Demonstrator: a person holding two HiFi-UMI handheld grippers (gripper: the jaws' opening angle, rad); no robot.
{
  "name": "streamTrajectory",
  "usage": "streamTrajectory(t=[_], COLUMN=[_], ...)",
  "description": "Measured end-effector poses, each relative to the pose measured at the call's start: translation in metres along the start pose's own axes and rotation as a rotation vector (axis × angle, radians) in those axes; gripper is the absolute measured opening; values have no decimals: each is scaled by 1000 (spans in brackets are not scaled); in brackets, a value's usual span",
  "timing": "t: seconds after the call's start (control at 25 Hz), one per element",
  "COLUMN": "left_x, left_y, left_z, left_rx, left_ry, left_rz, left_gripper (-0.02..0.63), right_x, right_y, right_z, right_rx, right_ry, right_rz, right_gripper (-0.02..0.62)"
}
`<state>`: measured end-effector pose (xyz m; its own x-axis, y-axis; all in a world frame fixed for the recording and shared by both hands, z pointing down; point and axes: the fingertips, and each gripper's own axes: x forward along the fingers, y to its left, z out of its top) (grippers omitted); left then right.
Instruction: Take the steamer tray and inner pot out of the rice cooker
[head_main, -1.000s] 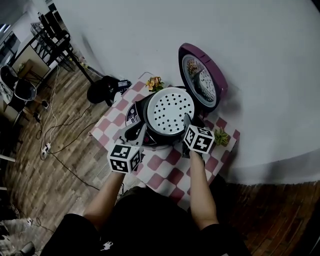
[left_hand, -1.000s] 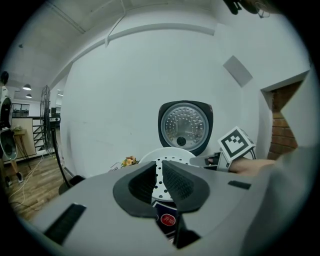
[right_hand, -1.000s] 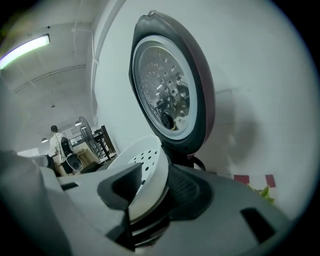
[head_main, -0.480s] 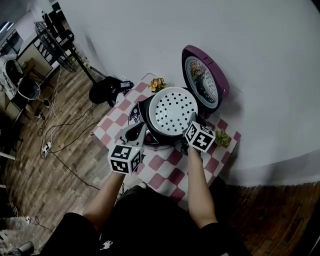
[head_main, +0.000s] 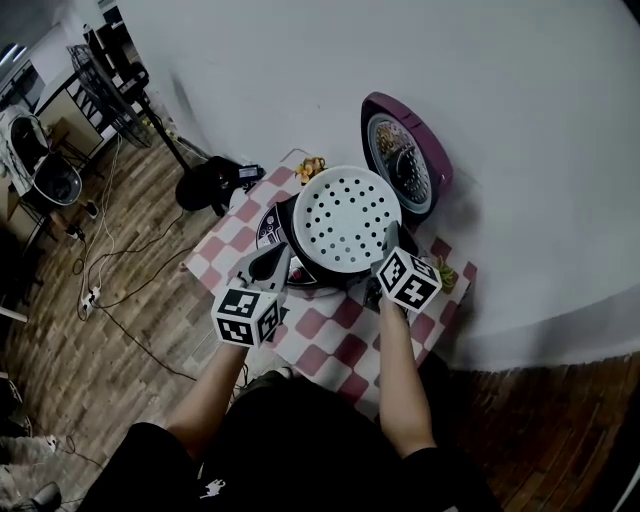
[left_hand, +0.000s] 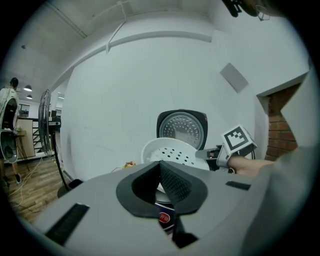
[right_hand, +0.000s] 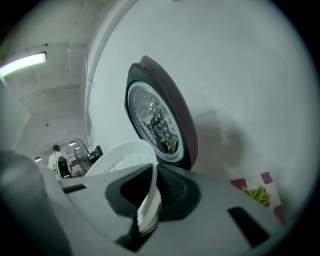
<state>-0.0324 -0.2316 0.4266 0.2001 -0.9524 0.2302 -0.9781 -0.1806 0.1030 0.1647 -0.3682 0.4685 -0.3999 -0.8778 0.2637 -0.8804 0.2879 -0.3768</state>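
The white perforated steamer tray (head_main: 345, 218) hangs tilted just above the open rice cooker (head_main: 283, 238), whose purple lid (head_main: 405, 165) stands upright behind it. My right gripper (head_main: 388, 240) is shut on the tray's near right rim. Its jaws have just been closing, and the white rim (right_hand: 149, 200) is pinched between the pads. The right gripper view also shows the tray (right_hand: 120, 157) and the lid (right_hand: 155, 120). My left gripper (head_main: 272, 262) is shut with nothing in it, by the cooker's front left. The tray hides the inner pot.
The cooker stands on a small table with a red-and-white checked cloth (head_main: 330, 335), against a white wall. A green plant (head_main: 442, 272) sits at its right corner and flowers (head_main: 308, 167) at the back. On the wooden floor to the left are a black fan base (head_main: 210, 180) and cables (head_main: 110, 290).
The steamer tray has come up out of the cooker and tilted, and the right gripper has risen with it. The left gripper has stayed where it was.
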Motion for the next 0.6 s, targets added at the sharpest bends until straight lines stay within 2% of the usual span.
streamTrajectory(t=[0.36,0.6], left_x=[2,8], left_y=[-17,-44], left_z=[-1,-6], left_rx=[-24,-29], left_ry=[-17,-26], left_rz=[-52,-109], left_gripper=[3,3], right_x=[-42,-77], right_y=[-14,-42], right_z=[0,2], right_rx=[5,4], right_ry=[-3,0], right_rz=[49,32], right_gripper=[26,25])
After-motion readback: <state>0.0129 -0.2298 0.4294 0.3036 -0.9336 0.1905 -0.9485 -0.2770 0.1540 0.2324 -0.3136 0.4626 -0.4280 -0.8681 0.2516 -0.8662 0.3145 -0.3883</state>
